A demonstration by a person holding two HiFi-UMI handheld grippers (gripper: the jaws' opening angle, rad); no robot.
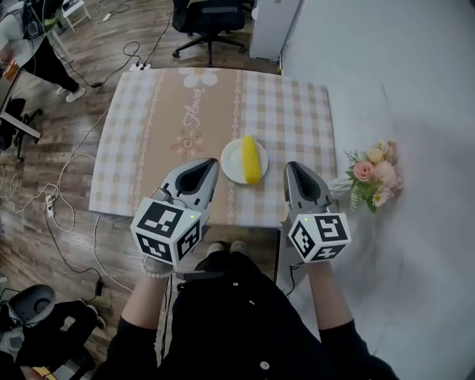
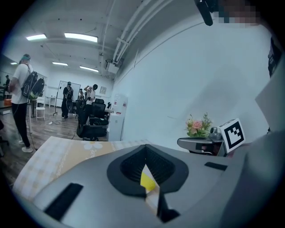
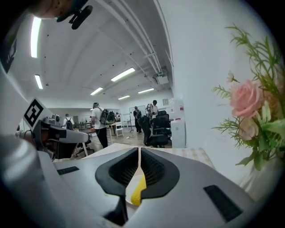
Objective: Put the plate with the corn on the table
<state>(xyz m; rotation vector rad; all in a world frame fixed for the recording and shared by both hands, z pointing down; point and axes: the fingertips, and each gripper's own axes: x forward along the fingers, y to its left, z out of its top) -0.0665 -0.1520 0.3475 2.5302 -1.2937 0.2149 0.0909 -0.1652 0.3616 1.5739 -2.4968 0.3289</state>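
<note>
A white plate (image 1: 231, 165) carrying a yellow corn cob (image 1: 251, 159) rests on the checked tablecloth (image 1: 289, 111), near the table's front edge. My left gripper (image 1: 210, 165) hovers just left of the plate, jaws together with nothing held. To the plate's right, my right gripper (image 1: 295, 165) is likewise shut and empty. In the left gripper view the corn (image 2: 148, 180) shows through the slit behind the closed tips (image 2: 145, 147). The right gripper view also shows the corn (image 3: 137, 191) below its closed tips (image 3: 139, 149).
A bunch of pink flowers (image 1: 375, 174) stands off the table's right edge, beside the right gripper. A black office chair (image 1: 211, 18) is beyond the far edge. Cables (image 1: 67, 185) run over the wooden floor at the left, where a person (image 1: 30, 44) stands.
</note>
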